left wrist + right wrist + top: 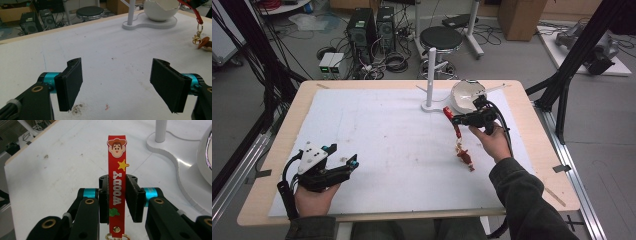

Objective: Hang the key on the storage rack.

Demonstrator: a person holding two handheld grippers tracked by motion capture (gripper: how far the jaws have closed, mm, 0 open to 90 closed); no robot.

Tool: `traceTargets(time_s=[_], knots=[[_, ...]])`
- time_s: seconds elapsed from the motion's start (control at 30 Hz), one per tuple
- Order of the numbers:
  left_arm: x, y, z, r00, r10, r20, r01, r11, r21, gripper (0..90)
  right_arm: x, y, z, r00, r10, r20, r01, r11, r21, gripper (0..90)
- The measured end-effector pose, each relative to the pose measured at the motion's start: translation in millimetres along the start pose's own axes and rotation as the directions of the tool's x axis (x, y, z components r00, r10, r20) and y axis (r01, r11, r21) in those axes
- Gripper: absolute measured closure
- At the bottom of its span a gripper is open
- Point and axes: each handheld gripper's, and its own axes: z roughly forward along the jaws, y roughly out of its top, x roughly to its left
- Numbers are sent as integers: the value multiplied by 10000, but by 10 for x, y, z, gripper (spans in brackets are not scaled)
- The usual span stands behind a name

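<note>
Left gripper [343,164]: held in the person's left hand [314,197] at the near left of the white mat [377,145], low over it.
Left jaws: spread wide — in the left gripper view the two black pads [71,83] stand well apart with bare mat between them; they hold and touch nothing.
Mat marks: a small dark smudge [77,108] and a reddish fleck [107,107] lie on the mat just beneath the gripper's near edge.
Stand: a white post on a flat white base [430,75] rises at the far middle of the mat, with a white bowl-shaped shell [466,95] just to its right on the same base.
Keychain strap [116,187]: red, printed with a cowboy face, a yellow star and the word WOODY; it runs upright through the right gripper's pads, and its metal ring shows at the bottom edge of the right gripper view.
Right gripper [455,119]: held in the person's right hand [494,142] at the right of the mat, near the shell, raised off the surface.
Right jaws: closed tight on the strap — both pads press its flat faces, one on each side.
Charm [464,156]: hangs from the strap's lower end, a small reddish-brown figure; it lies near the mat, left of the right hand, though whether it touches the mat I cannot tell.
</note>
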Motion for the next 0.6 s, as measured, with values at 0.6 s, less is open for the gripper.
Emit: traceTargets(time_s=[0.6], knots=[[-14, 5, 6, 10000, 20, 52, -20, 10000, -10, 263, 51, 185, -127, 9987, -227, -456, 196, 9976, -671, 745]])
